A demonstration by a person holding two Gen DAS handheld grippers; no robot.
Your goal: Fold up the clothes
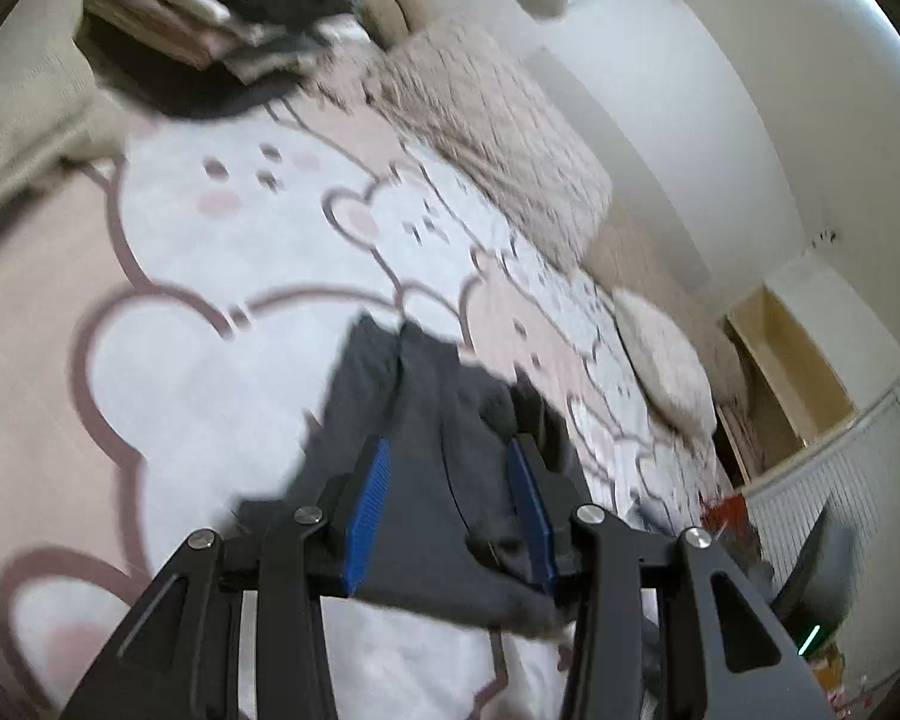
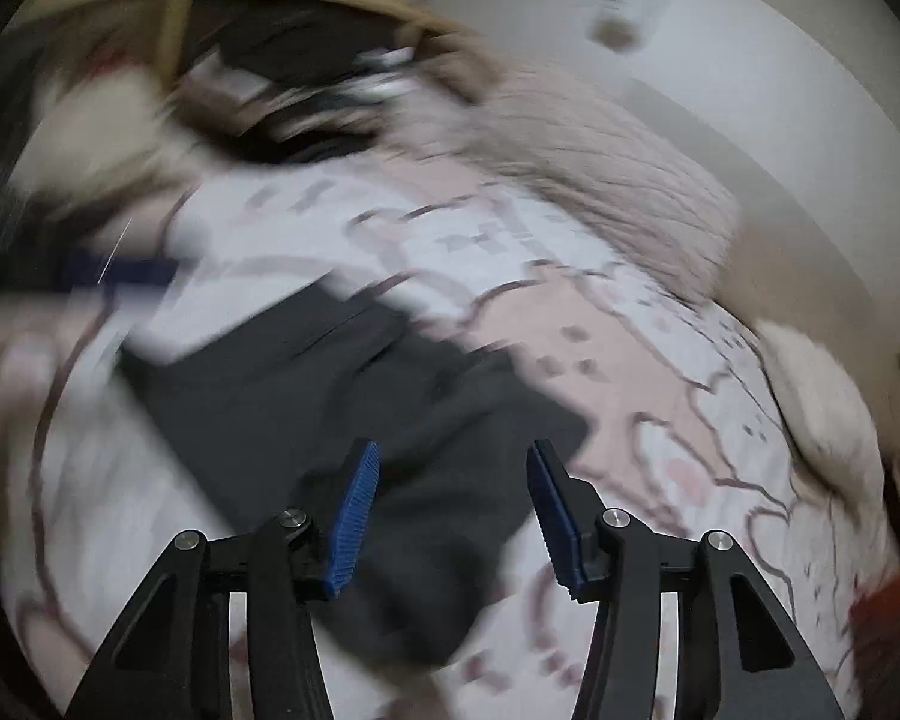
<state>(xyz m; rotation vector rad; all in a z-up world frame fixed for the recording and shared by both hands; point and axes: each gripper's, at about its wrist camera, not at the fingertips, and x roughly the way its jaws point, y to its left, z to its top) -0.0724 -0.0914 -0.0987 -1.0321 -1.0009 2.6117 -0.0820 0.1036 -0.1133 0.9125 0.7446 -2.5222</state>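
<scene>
Left gripper [image 1: 450,510]: ribbed blue pads are standing apart, dark grey cloth bunching between them; whether they are pinching it, I cannot tell.
Right gripper [image 2: 453,516]: jaws are gaping wide, hovering over the cloth.
Dark grey garment [image 2: 342,396]: soft, flat, lying on the bed.
Bedspread [image 1: 222,240]: pink-and-white, bears outlined.
Quilted blanket [image 1: 498,132]: beige, lying rumpled beyond the garment.

Bunny-print bedspread [image 1: 222,372] below white wall [image 1: 720,90].
</scene>
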